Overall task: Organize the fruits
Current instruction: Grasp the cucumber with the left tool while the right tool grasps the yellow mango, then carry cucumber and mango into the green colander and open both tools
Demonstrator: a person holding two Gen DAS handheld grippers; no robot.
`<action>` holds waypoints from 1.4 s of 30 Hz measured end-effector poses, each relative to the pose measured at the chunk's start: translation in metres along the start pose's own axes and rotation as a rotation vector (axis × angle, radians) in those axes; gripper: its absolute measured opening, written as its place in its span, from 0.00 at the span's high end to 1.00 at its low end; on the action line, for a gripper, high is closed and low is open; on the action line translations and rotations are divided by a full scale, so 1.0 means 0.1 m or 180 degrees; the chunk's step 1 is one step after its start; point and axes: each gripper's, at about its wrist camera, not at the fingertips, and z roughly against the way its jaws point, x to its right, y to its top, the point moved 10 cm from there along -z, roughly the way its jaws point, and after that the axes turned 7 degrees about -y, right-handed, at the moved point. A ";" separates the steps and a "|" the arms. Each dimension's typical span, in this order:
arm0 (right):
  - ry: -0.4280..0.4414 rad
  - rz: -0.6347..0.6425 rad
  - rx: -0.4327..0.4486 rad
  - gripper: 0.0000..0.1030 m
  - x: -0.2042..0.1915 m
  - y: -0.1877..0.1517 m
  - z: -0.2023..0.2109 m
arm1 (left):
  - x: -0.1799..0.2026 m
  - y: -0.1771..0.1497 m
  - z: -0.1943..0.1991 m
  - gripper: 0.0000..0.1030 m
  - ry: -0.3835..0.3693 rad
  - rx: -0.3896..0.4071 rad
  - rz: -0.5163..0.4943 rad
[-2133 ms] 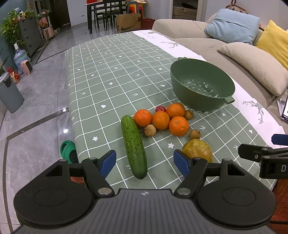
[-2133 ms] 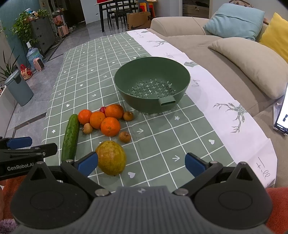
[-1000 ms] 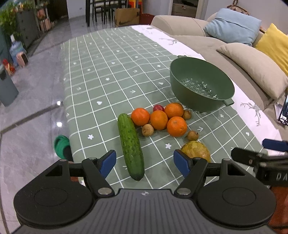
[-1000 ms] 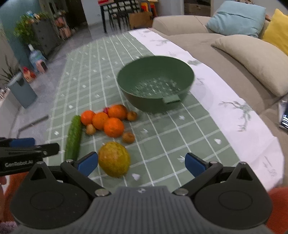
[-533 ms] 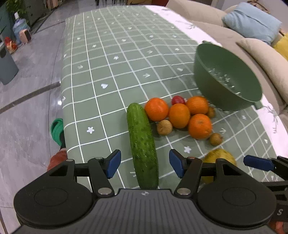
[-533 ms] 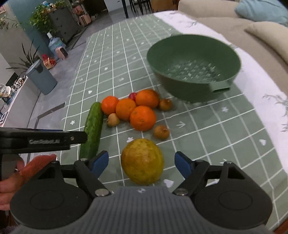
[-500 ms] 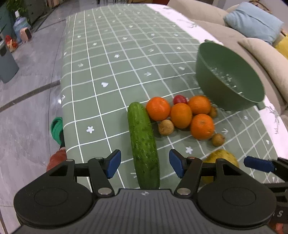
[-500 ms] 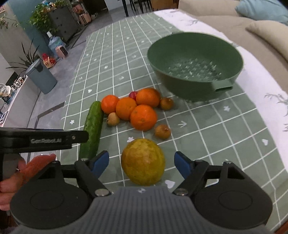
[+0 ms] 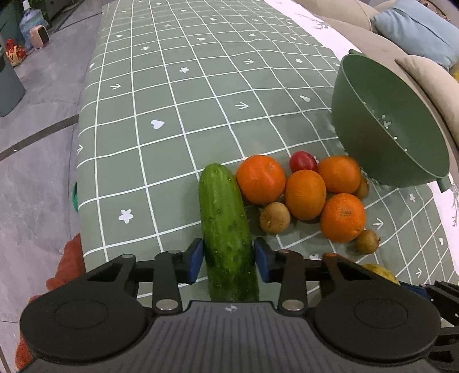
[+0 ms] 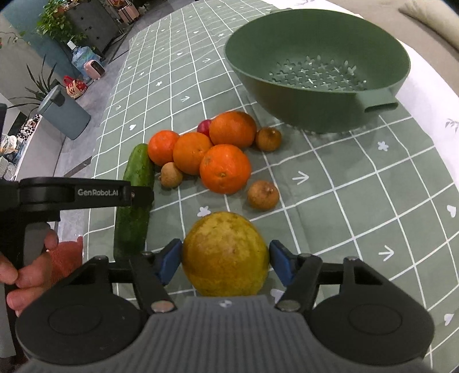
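Closing both grippers, left gripper (image 9: 228, 259) pinching cucumber (image 9: 225, 229), right gripper (image 10: 225, 261) clamping yellow fruit (image 10: 225, 254); next lift into colander (image 10: 315, 66).

Two close, downward wrist views, shared oranges (image 9: 304, 194).

Floor (image 9: 37, 160): grey polished stone tiles with a dark inlaid strip, lying to the left of the left-hand tool. Table covering (image 9: 178, 94): green cloth with a white grid and small printed arrows, hearts and stars, spread directly ahead; a white printed border (image 10: 424, 94) runs along its right edge. Sofa (image 9: 338, 17): beige, ahead and to the right, carrying a blue cushion (image 9: 416, 31) and a beige cushion (image 9: 430, 83). Far left, ahead: grey-blue bin (image 10: 64, 114), water bottle (image 10: 81, 58), dark cabinet (image 10: 94, 23) topped with green plants (image 10: 57, 14). Lighting is even, indoor.
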 end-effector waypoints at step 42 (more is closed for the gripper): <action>-0.0570 0.1155 0.0616 0.40 0.91 1.79 0.01 | 1.68 1.47 -0.18 0.60 -0.0797 -0.0095 -0.0802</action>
